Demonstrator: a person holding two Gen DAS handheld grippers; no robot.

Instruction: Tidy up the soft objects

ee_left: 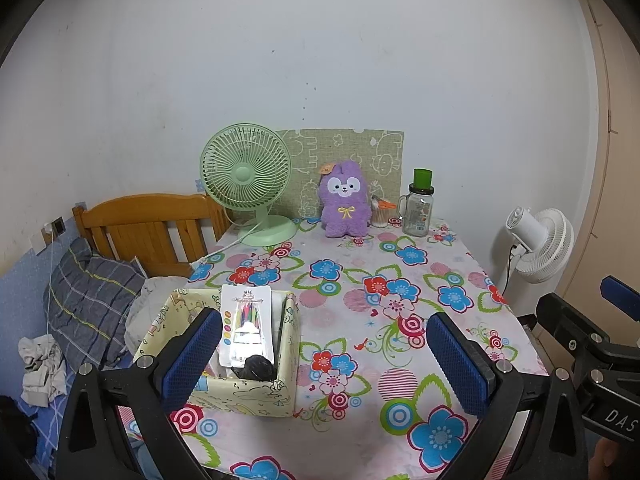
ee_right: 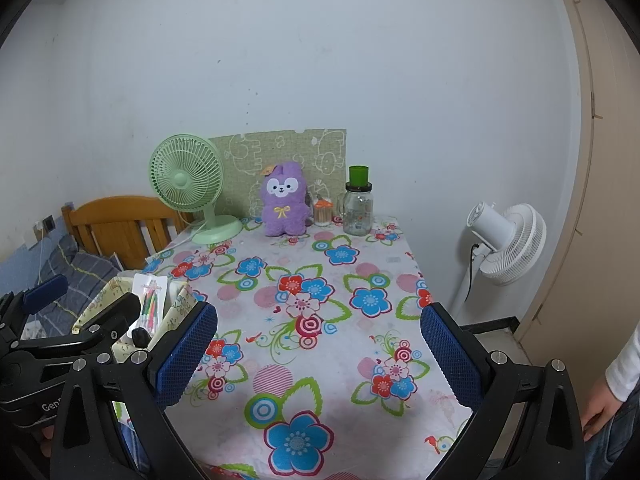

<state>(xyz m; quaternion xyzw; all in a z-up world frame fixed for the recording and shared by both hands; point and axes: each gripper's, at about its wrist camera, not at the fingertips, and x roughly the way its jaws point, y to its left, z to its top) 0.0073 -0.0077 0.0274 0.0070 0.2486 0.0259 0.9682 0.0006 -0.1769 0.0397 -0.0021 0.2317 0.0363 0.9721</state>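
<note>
Left gripper [ee_left: 324, 356] spread wide, holding nothing, low over flowery table [ee_left: 400, 320]. Right gripper [ee_right: 318, 354] also spread wide, nothing in it. Purple plush bunny [ee_left: 345, 205] sits upright at far edge of table, 12 o'clock from both grippers, well apart. Green fan [ee_left: 250, 184] just beside bunny at 9 o'clock; glass jar [ee_left: 419, 210] near at 3 o'clock. Yellow cloth box [ee_left: 224, 360] at 9 o'clock, near left gripper.

The flowered table [ee_right: 320, 360] lies bare mid-way; the fabric box [ee_left: 280, 396] blocks the left, fan [ee_right: 186, 184] and jar [ee_right: 359, 210] the rear.
</note>
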